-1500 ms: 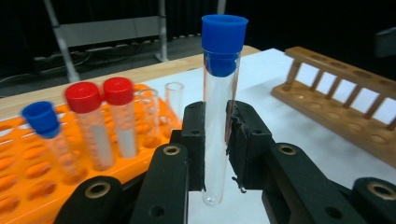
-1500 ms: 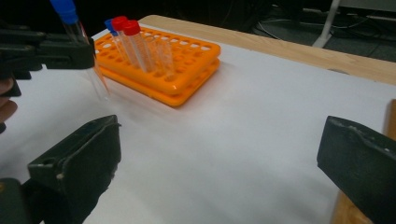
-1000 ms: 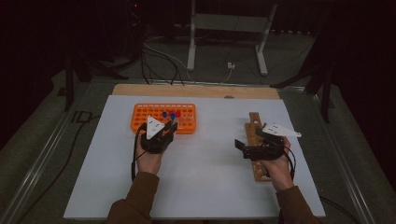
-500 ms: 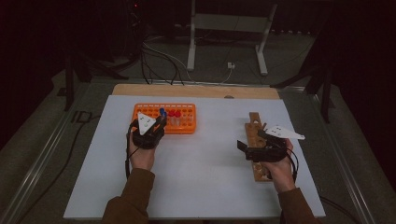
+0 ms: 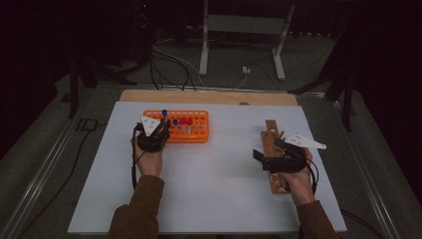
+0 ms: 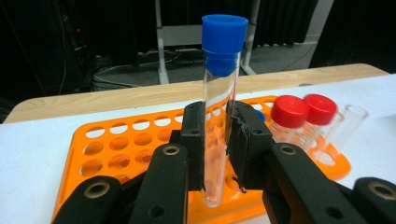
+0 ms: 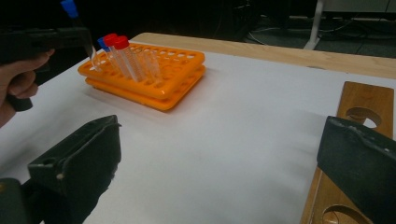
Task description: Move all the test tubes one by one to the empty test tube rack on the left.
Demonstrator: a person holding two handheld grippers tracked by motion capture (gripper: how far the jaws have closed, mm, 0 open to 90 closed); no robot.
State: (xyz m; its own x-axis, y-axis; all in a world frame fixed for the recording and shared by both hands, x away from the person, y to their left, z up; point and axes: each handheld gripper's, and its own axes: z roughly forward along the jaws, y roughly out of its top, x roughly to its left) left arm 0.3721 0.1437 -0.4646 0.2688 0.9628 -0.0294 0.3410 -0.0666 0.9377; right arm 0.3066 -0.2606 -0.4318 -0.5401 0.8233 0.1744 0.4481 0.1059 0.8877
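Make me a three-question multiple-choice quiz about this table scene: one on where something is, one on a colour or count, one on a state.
1. Where does the wooden board lie?
A. Under the right gripper, at the table's right
B. Inside the orange rack
C. On the floor

2. What colour is the cap of the tube held in the left gripper?
A. Red
B. Blue
C. Green

3. How do the right gripper's jaws stand?
A. Shut on a tube
B. Shut on the board
C. Open, with nothing between them

Answers:
1 A: the high view shows the board beneath that hand.
2 B: the left gripper view shows a blue cap above the pads; the red caps sit on tubes in the orange rack.
3 C: the right gripper view shows the jaws wide apart over bare table.
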